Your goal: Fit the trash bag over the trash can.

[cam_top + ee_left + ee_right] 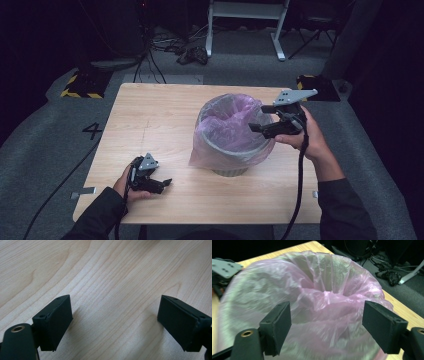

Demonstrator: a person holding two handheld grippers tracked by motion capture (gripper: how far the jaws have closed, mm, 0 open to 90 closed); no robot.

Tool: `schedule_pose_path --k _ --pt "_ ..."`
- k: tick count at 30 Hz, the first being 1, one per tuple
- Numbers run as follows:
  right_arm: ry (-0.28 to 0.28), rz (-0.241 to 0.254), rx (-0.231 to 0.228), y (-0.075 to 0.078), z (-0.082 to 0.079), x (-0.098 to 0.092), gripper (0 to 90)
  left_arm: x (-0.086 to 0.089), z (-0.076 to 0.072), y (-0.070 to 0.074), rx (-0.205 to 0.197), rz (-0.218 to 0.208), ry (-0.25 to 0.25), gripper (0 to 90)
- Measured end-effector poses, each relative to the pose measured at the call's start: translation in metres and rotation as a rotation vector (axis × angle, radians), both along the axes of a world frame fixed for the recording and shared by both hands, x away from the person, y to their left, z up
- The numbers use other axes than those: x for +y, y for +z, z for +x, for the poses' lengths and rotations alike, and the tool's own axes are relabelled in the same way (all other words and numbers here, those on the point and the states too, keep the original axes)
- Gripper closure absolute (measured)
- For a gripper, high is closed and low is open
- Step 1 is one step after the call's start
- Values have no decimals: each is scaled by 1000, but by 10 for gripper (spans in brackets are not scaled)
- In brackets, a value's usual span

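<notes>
Pink bag lining grey bin, right tool open above

A: What does the person wear?
B: Dark long sleeves.
A: And the tools?
B: Each gripper is black, topped by a grey three-cornered plate, trailing a black cable; brass-ringed screw holes by the blocky fingers.

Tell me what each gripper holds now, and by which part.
Nothing is held. The right gripper hangs over the bag in the bin, jaws open and apart from it. The left gripper rests open on the table.
</notes>
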State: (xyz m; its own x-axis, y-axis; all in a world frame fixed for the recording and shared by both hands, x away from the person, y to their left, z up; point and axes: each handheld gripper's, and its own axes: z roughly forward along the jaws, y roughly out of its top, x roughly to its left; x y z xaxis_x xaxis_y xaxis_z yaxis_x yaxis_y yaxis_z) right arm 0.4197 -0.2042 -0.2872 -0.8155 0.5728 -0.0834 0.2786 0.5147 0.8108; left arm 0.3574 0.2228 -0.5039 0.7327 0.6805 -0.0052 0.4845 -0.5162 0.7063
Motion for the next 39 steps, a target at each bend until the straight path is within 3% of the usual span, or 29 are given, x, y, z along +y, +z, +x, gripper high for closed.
schedule_pose_path --k 14,21,24,29,32,36,39 --pt "-2 -20 -82 -13 -52 -33 219 0 0 0 0 0 1 123" --pt "-41 -76 -112 -39 -70 -44 203 0 0 0 -2 2 0 119" --pt "-56 -72 -110 -51 -76 -50 195 0 0 0 -3 2 -1 119" --pt "-120 -131 -132 -78 -86 -59 186 0 0 0 -2 2 0 119" --pt "-135 -115 -86 -98 -85 -69 183 0 0 0 -2 1 0 119" --pt "-166 -155 -21 -135 -78 -79 182 -1 0 0 -2 1 1 118" --pt "-175 -150 25 -157 -72 -84 184 -1 0 0 -2 1 0 118"
